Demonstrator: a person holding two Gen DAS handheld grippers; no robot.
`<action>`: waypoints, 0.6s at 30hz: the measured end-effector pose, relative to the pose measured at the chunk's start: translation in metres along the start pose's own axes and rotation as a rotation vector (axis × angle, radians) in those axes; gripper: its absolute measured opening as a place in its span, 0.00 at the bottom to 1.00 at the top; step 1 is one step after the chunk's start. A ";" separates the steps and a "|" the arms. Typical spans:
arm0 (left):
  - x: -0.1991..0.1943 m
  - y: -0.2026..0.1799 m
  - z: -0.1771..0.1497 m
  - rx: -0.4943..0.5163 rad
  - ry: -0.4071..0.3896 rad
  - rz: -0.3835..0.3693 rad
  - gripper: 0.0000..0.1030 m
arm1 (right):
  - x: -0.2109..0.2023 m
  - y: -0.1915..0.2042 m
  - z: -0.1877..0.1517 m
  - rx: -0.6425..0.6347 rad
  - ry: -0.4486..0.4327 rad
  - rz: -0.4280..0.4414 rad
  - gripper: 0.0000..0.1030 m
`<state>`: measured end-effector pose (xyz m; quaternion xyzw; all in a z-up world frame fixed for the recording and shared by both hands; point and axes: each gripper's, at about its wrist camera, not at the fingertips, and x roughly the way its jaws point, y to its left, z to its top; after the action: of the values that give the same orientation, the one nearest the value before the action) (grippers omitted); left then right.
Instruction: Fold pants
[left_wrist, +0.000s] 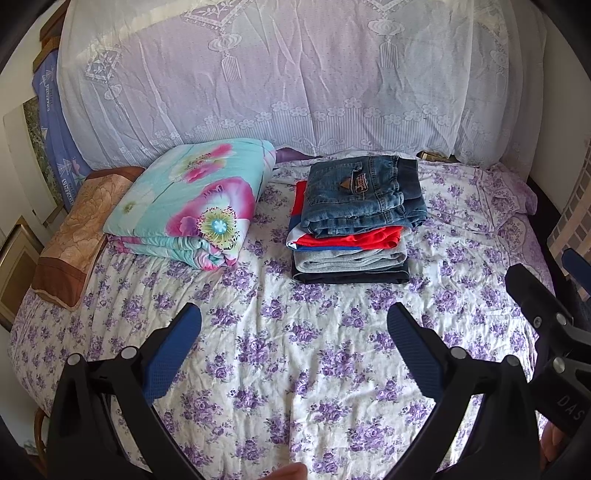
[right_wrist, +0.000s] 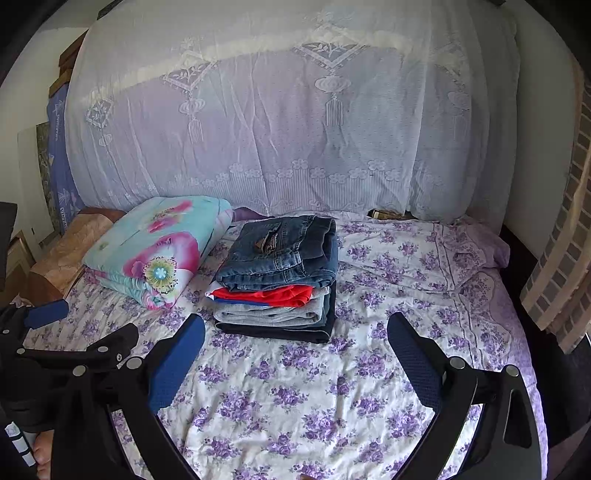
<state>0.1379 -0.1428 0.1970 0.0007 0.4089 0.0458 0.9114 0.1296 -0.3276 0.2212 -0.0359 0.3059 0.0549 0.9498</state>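
Note:
Folded blue jeans (left_wrist: 364, 194) (right_wrist: 282, 251) lie on top of a stack of folded clothes (left_wrist: 351, 254) (right_wrist: 273, 312) with red, grey and dark layers, in the middle of the bed. My left gripper (left_wrist: 293, 325) hovers open over the floral sheet (left_wrist: 295, 369), short of the stack, nothing between its blue pads (left_wrist: 170, 362). My right gripper (right_wrist: 295, 328) is open too, just in front of the stack, with nothing in it. Each gripper shows at the edge of the other's view: the right one (left_wrist: 546, 306) and the left one (right_wrist: 51, 325).
A folded turquoise flowered quilt (left_wrist: 192, 201) (right_wrist: 155, 251) lies left of the stack, with a brown pillow (left_wrist: 74, 236) beyond it. A lace-covered headboard (left_wrist: 277, 74) stands behind. A lilac pillow (right_wrist: 424, 254) lies at the right. Part of a hand (right_wrist: 40, 454) shows low in the right wrist view.

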 end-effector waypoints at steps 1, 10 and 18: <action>0.000 0.000 0.000 0.001 -0.001 0.000 0.95 | 0.000 0.000 0.000 0.000 0.000 0.000 0.97; 0.000 0.000 0.001 0.000 -0.001 -0.001 0.95 | 0.000 0.000 0.000 0.000 0.000 0.003 0.97; -0.005 -0.002 0.000 -0.004 -0.021 -0.005 0.95 | -0.003 -0.001 0.000 0.005 -0.014 0.007 0.97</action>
<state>0.1342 -0.1454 0.2008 -0.0018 0.3993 0.0444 0.9157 0.1276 -0.3291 0.2232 -0.0322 0.2994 0.0578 0.9518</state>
